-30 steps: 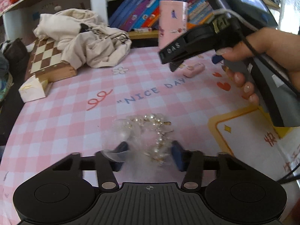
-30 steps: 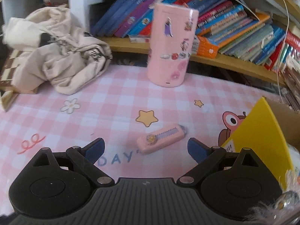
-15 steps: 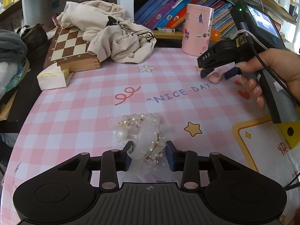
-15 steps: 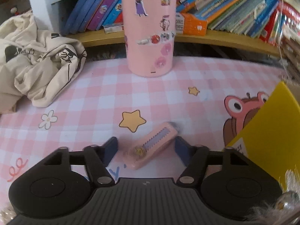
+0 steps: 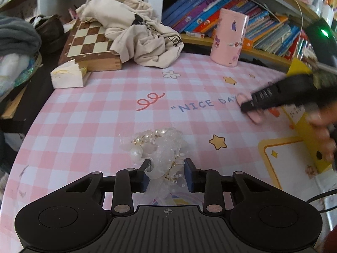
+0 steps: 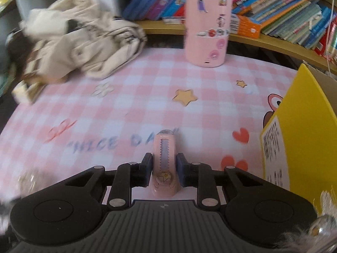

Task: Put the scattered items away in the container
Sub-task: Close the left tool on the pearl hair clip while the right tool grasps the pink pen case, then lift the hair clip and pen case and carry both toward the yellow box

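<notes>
A pearl hair ornament in a clear wrap [image 5: 160,145] lies on the pink checked tablecloth [image 5: 94,116]. My left gripper [image 5: 167,164] is closing, and its pads press on the wrap's near end. A pink utility cutter [image 6: 166,147] points straight ahead between the closing jaws of my right gripper [image 6: 164,158], and both pads squeeze its sides. The left wrist view shows that gripper [image 5: 248,105] blurred at the right, held by a hand, with the cutter [image 5: 256,118] at its tip. A yellow box [image 6: 305,116] stands open at the right.
A tall pink cylinder with stickers [image 5: 230,40] stands at the back by a shelf of books [image 5: 263,27]. A cream cloth heap [image 5: 134,35] covers part of a wooden chessboard [image 5: 88,40] at the back left. A white paper packet [image 5: 67,77] lies near the left edge.
The right gripper shut on the pink cutter, which now lies in line with its fingers. The left gripper tightened on the pearl ornament. In the left view the right gripper shifted right and lower.
</notes>
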A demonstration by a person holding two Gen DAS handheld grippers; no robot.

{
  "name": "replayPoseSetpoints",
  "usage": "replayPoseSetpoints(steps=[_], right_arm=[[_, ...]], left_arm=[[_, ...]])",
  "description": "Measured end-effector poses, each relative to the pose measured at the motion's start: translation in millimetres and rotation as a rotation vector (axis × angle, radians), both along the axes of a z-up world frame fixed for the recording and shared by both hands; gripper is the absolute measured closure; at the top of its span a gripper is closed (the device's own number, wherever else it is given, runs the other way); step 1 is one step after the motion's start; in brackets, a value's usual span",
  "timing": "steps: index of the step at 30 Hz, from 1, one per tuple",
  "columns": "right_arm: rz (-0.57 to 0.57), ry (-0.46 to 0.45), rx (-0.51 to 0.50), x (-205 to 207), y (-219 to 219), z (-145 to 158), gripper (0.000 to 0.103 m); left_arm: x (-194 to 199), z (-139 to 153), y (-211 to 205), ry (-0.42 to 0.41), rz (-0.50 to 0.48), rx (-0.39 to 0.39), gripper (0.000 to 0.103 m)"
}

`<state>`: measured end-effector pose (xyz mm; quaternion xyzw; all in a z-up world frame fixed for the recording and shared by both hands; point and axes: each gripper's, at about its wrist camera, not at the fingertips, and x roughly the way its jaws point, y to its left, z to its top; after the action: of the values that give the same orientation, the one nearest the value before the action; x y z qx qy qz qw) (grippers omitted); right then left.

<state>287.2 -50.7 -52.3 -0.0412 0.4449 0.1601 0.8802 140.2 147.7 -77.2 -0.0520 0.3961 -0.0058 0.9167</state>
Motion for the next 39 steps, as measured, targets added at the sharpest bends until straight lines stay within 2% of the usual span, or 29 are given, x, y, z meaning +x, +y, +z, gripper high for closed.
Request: replayPoseSetpoints(steps=[6, 14, 26, 34, 39], right_arm=[[0.121, 0.016, 0.005, -42.7, -5.3, 9.8, 0.08], [0.224, 0.049, -0.03, -87.1, -9.2, 4.9, 0.08], [0.224, 0.036, -0.001, -102.1, -9.1, 17.1, 0.08], [0.221, 0.024, 0.038, -123.4, -17.7, 37.5, 0.08], [0.202, 0.016, 0.057, -150.6, -31.6, 50.1, 0.08]], left_arm=[[-14.1, 8.0, 6.5, -0.005, 0.022, -0.06, 0.073], [-33.4, 14.6, -4.1, -0.014, -0.019, -0.014, 0.073], [-48.7, 29.4, -4.1, -0.05, -0.024, -0.014, 0.073], [-68.1, 45.0, -0.1, -0.083, -0.024, -0.09, 0.073], [-82.8, 57.6, -8.0, -0.112, -0.062, -0.092, 0.073]])
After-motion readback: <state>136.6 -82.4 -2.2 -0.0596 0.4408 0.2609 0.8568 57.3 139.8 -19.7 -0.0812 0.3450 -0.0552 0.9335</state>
